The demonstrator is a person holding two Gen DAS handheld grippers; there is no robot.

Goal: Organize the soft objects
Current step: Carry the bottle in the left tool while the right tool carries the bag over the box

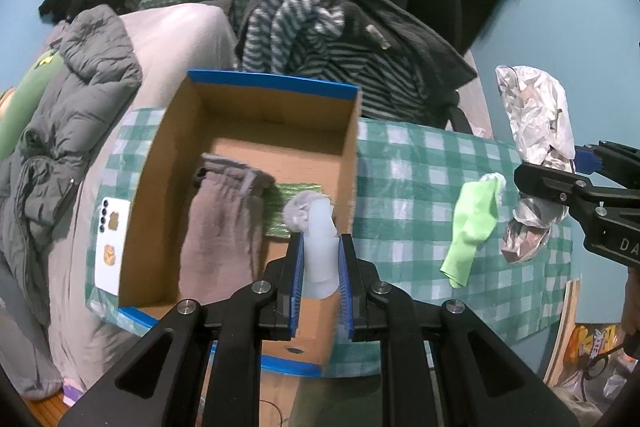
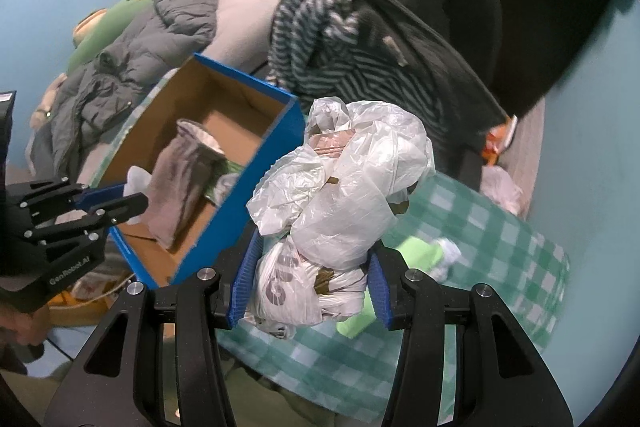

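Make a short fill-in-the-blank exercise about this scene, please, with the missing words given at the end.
1. The left gripper is shut on a pale ____.
2. The right gripper holds a crumpled bundle of white plastic ____.
3. A grey sock lies inside the cardboard ____.
4. On the checked cloth lies a sock of light ____ colour.

Missing words: sock; bags; box; green

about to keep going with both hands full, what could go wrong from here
The left gripper pinches only the end of a pale sock above the cardboard box; it could slip out and land outside.

The right gripper squeezes a bulky bundle of plastic bags whose loose top hides the green sock on the checked cloth, so the bundle might snag it or shed a bag.
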